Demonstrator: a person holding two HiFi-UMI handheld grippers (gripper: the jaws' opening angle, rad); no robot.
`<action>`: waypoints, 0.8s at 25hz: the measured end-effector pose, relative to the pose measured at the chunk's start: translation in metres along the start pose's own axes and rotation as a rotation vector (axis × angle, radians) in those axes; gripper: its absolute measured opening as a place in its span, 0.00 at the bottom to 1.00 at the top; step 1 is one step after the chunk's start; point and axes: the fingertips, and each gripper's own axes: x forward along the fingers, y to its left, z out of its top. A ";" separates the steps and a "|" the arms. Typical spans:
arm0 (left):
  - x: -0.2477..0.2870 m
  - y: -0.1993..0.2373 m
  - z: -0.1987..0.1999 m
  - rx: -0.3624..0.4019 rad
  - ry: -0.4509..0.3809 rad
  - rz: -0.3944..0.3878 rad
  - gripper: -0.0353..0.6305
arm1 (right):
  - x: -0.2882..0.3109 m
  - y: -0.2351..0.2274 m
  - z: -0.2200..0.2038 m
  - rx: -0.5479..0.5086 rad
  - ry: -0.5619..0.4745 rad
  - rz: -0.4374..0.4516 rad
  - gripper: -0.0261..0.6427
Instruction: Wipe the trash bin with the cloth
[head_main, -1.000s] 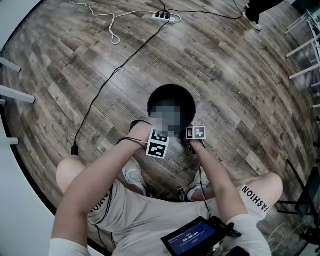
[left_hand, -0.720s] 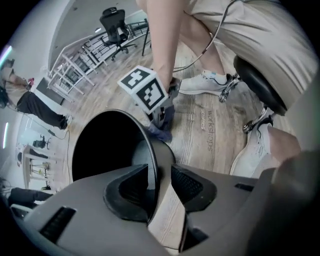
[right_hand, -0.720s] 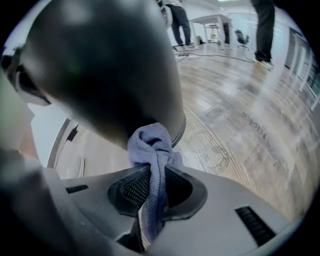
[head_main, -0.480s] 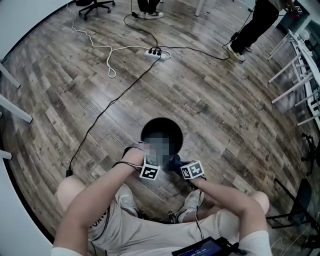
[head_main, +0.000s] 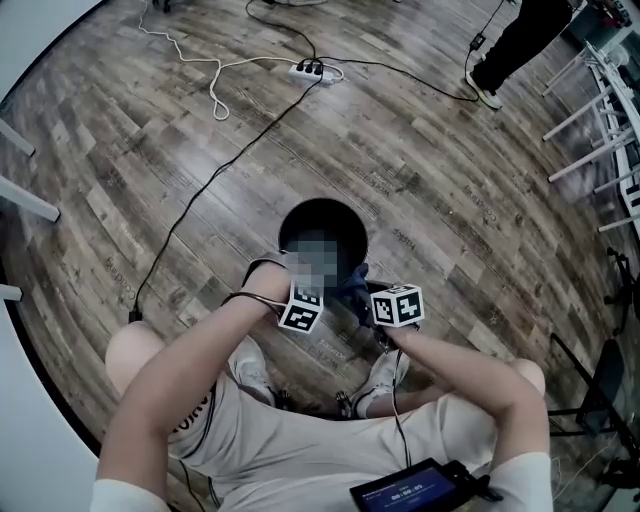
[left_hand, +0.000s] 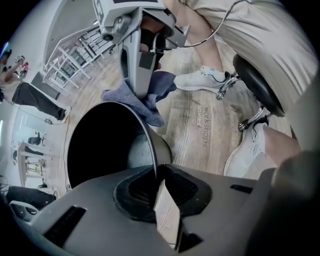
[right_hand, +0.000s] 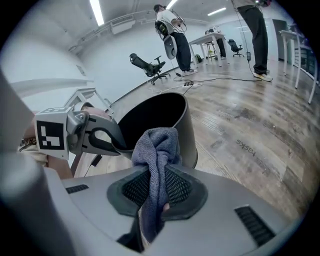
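Wipe looks barely started; the whole trash bin (right_hand: 188, 131) is left to do, as far as we can judge. Left claw (left_hand: 155, 186) has just been closing and is nipped on the bin's rim. Right claw (right_hand: 158, 189) pinches the bunched cloth (right_hand: 157, 144) at the rim, beside the left claw; we can't tell whether it touches.

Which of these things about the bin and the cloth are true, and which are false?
1. The right claw holds the cloth. True.
2. The trash bin lies on its side. False: it stands on the floor, opening up.
3. The left claw grips the bin's rim. True; its jaws have just been closing on it.
4. The cloth is bright red. False: it is blue-grey.
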 end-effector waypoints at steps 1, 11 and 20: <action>0.000 -0.003 0.004 0.006 -0.006 -0.006 0.14 | -0.002 -0.001 0.000 0.000 -0.002 -0.003 0.13; -0.001 -0.005 0.016 0.033 -0.027 -0.044 0.10 | 0.030 -0.030 -0.011 0.020 0.013 -0.015 0.13; -0.001 -0.004 0.015 0.036 -0.027 -0.047 0.10 | 0.091 -0.067 -0.042 0.031 0.058 -0.039 0.13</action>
